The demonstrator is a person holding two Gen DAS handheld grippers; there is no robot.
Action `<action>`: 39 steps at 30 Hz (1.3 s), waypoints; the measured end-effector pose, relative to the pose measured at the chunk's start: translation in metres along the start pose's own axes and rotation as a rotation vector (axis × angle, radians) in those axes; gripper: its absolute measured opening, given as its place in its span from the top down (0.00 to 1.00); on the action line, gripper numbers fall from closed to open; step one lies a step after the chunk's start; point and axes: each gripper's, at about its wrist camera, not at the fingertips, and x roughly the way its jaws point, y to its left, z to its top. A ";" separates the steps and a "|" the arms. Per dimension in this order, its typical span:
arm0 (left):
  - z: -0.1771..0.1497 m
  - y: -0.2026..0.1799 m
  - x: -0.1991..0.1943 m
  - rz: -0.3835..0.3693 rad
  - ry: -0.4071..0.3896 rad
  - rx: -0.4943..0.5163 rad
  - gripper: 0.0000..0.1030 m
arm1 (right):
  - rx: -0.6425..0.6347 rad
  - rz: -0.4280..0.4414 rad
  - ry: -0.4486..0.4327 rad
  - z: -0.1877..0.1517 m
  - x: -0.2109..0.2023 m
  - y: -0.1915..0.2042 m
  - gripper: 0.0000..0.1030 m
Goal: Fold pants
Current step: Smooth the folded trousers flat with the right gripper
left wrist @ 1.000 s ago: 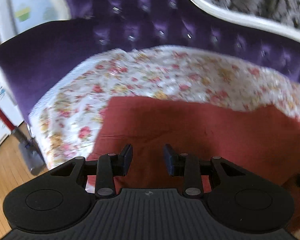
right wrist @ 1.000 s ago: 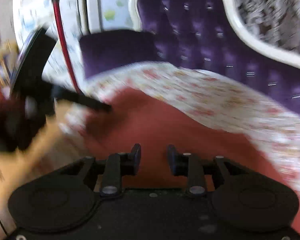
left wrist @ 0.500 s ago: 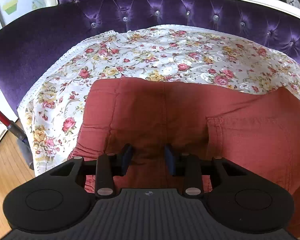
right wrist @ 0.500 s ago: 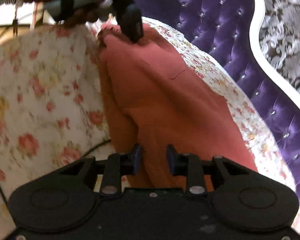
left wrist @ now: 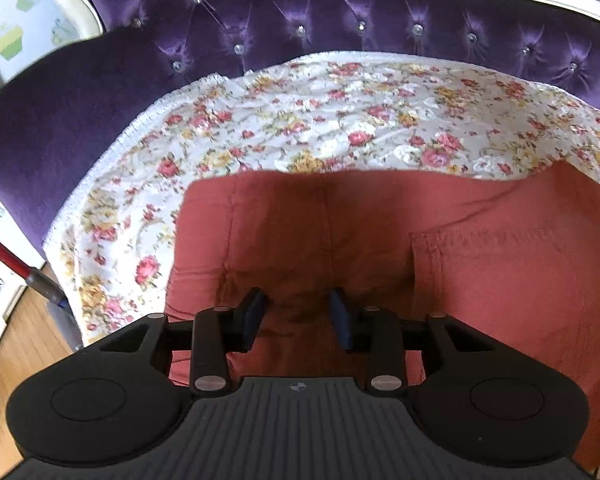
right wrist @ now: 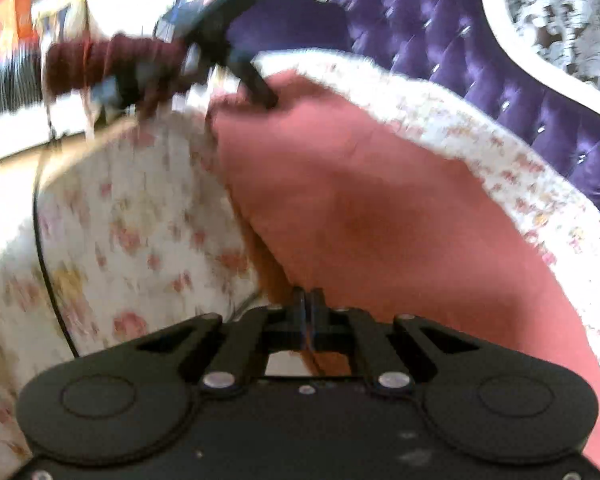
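Right wrist view had right tongs (right wrist: 309, 312) pinched on the pants (right wrist: 360, 208) edge (blurry), left tongs (left wrist: 298, 314) parted over fabric; lift both ends evenly.

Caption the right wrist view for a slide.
Right gripper shut on red pants atop floral cover.
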 end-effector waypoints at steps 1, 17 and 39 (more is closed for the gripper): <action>0.001 -0.003 -0.007 0.002 -0.018 0.007 0.65 | -0.052 -0.017 0.042 -0.004 0.013 0.008 0.96; -0.027 -0.075 -0.016 -0.241 -0.050 0.110 0.64 | 0.152 0.064 0.022 0.015 0.003 -0.022 0.79; -0.031 -0.069 -0.019 -0.266 -0.061 0.076 0.64 | 0.280 0.017 -0.080 0.103 0.108 -0.162 0.82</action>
